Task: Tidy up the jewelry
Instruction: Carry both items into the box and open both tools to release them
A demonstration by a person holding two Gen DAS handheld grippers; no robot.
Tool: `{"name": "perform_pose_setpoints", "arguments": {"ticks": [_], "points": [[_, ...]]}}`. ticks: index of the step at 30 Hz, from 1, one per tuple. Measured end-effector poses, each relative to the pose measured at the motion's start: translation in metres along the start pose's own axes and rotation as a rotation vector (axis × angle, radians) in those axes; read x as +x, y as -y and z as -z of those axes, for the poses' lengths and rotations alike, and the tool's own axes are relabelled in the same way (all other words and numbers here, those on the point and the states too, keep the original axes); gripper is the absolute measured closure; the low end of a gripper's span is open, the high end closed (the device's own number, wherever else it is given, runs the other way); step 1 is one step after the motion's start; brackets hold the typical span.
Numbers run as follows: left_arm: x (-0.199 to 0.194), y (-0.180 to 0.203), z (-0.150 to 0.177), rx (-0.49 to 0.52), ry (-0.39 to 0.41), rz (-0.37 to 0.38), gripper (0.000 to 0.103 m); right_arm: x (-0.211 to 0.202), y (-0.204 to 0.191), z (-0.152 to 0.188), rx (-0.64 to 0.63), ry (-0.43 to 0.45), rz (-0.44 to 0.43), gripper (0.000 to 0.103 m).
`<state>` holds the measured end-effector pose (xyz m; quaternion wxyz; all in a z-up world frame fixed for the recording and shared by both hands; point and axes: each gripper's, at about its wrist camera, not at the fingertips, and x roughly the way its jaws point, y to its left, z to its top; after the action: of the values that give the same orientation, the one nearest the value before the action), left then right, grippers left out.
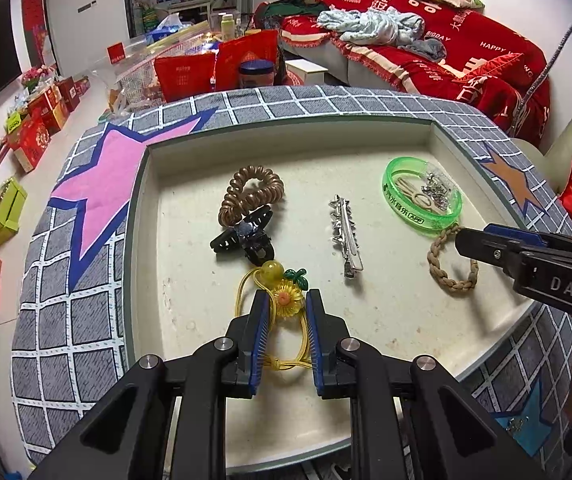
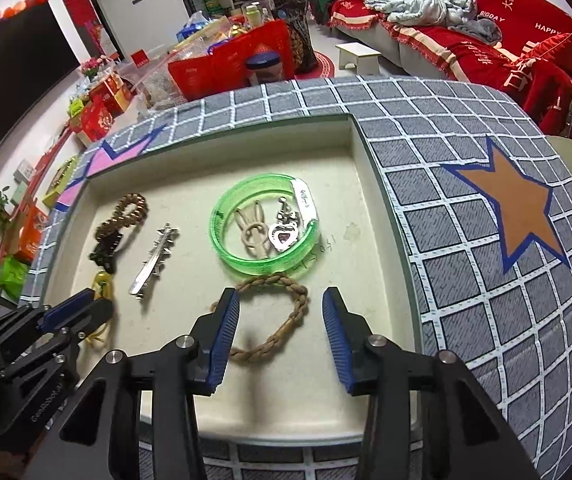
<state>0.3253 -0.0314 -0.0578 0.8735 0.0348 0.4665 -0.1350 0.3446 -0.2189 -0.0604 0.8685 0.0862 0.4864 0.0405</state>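
On the cream, speckled tray (image 1: 366, 340) sunk into the grey grid-patterned desk cover (image 1: 66, 320), the jewelry lies in a row. Leftmost is a glossy bronze spiral hair coil (image 1: 252, 192), with a black plastic claw clip (image 1: 244, 240) touching its near end. Just in front lies a yellow elastic hair tie (image 1: 282, 296) carrying a translucent sunflower charm and an amber bead; the left gripper (image 1: 285, 308) has its ribbed blue jaws partly open, straddling the flower and cord, though I cannot tell whether they touch. Next comes a silver metal barrette (image 1: 346, 236) with a jagged edge. Further right, a translucent green bangle (image 2: 264, 226) rings a beige looped clip and a silver heart pendant (image 2: 284, 236). A braided tan rope bracelet (image 2: 274, 320) lies touching the bangle's near side, between the wide-open jaws of the right gripper (image 2: 282, 308), which grip nothing.
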Motion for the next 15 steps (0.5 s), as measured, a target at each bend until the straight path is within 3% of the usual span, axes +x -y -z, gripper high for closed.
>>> {"name": "perform_pose_setpoints", "arguments": {"ticks": [5,15], "points": [[-0.011,0.001,0.002,-0.008,0.050,-0.002,0.066,-0.020,-0.003,0.003,0.018,0.048,-0.031,0.047],[-0.021,0.001,-0.003,-0.033,0.096,-0.022,0.066,-0.043,-0.004,0.011,0.027,0.082,-0.060,0.046]]}}
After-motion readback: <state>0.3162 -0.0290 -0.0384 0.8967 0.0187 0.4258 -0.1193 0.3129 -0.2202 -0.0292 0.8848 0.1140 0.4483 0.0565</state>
